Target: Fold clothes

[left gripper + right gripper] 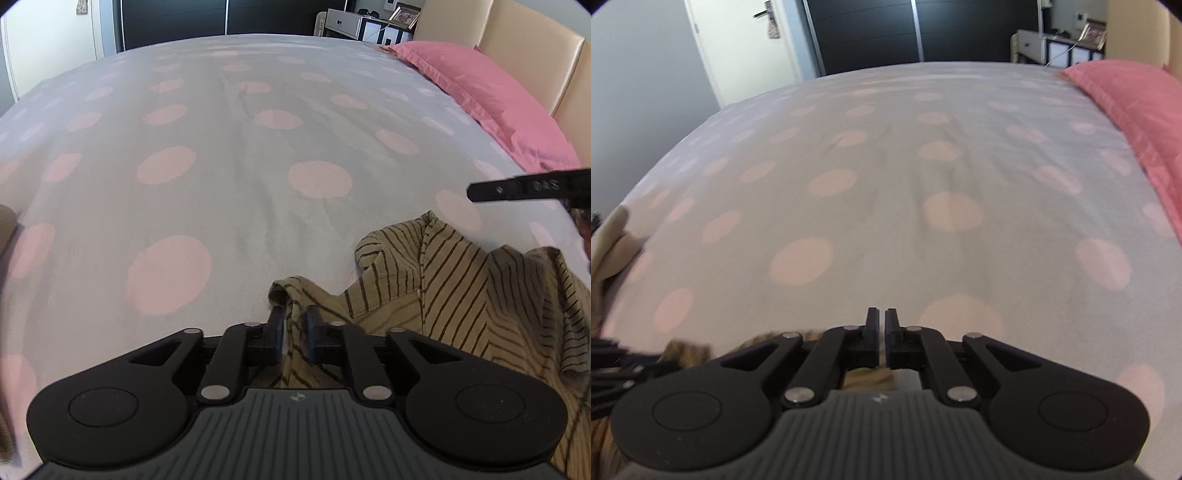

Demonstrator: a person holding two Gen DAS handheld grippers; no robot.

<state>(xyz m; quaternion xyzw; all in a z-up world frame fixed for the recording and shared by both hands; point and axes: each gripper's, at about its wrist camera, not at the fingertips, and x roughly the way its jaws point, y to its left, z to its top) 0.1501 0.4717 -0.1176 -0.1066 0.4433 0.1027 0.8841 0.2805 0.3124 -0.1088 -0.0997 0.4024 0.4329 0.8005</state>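
Note:
A tan shirt with dark stripes [458,288] lies crumpled on the near right of the bed. My left gripper [294,325] is shut on a bunched edge of this shirt. A black finger of my right gripper [517,189] shows at the right, above the shirt. In the right wrist view my right gripper [881,326] has its jaws almost together with a thin gap and nothing between the tips. A bit of the striped shirt [868,380] shows under and behind its jaws, and more at the lower left [687,350].
The bed has a grey cover with pink dots [236,177]. A pink pillow [487,96] lies against a cream headboard [532,44] at the right. A dark wardrobe [923,29], a white door [746,44] and a small white cabinet [343,22] stand beyond the bed.

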